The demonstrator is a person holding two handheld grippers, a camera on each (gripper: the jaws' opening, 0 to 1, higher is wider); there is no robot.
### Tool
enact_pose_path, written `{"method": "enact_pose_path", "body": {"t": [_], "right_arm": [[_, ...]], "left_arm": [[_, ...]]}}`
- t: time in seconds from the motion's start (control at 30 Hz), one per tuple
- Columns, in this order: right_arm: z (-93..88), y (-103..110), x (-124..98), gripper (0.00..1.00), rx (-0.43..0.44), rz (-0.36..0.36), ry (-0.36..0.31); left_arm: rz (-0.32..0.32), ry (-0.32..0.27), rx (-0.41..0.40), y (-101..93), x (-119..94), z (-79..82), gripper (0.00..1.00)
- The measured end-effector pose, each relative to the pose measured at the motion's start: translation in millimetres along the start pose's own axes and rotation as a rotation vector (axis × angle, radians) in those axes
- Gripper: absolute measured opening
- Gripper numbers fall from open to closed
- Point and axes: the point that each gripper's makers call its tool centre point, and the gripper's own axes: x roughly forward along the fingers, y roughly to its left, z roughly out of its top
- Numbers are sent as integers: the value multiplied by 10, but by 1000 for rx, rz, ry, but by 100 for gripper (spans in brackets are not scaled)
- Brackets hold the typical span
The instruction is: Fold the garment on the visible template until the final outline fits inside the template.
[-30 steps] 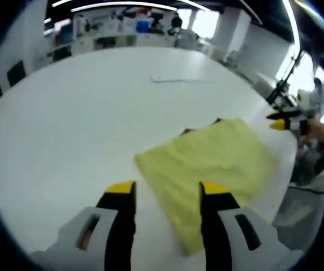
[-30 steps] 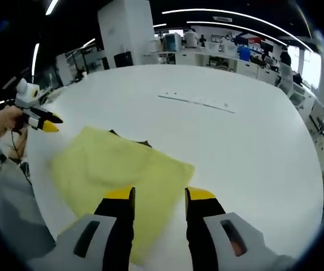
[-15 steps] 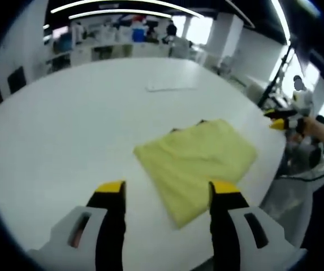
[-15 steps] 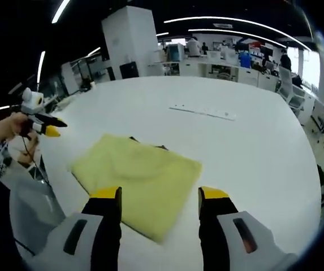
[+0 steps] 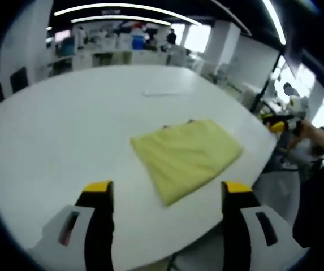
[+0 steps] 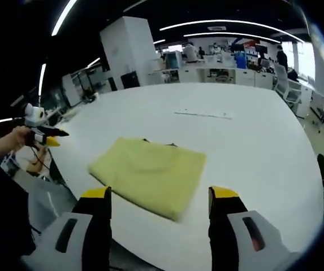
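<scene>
Lay folded as a flat rectangle near the edge of the white table [image 5: 48, 124]: the yellow garment [image 5: 184, 155]. Held wide open and empty, well back from it: left gripper [image 5: 167, 195] and right gripper [image 6: 160, 200].

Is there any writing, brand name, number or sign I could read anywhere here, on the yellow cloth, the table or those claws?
No readable text anywhere.
Yellow garment: plain, no label or print shows.
White table: a thin pale strip lies on it; any marks are too small to read.
Left claw and right claw: yellow tips, no lettering.
Background shelves and desks: too blurred to read.
</scene>
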Motion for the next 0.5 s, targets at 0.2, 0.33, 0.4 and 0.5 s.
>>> {"method": "enact_pose_path", "body": {"t": [0.2,0.33,0.4,0.5], "right_arm": [[-80,71,-206,78,19,4,-4],[-90,113,-321,79,14,-2,-13],[-113,135,-369,80,11,-2,-10],[-151,169,-416,82,11,2,-8]], "left_arm": [[10,-23,-33,-66,-196,-99,82],[18,-44,-66,-91,-323,-150,85],[28,-40,-67,-90,-373,-190,86],[34,-40,-80,-82,-427,-232,88]]}}
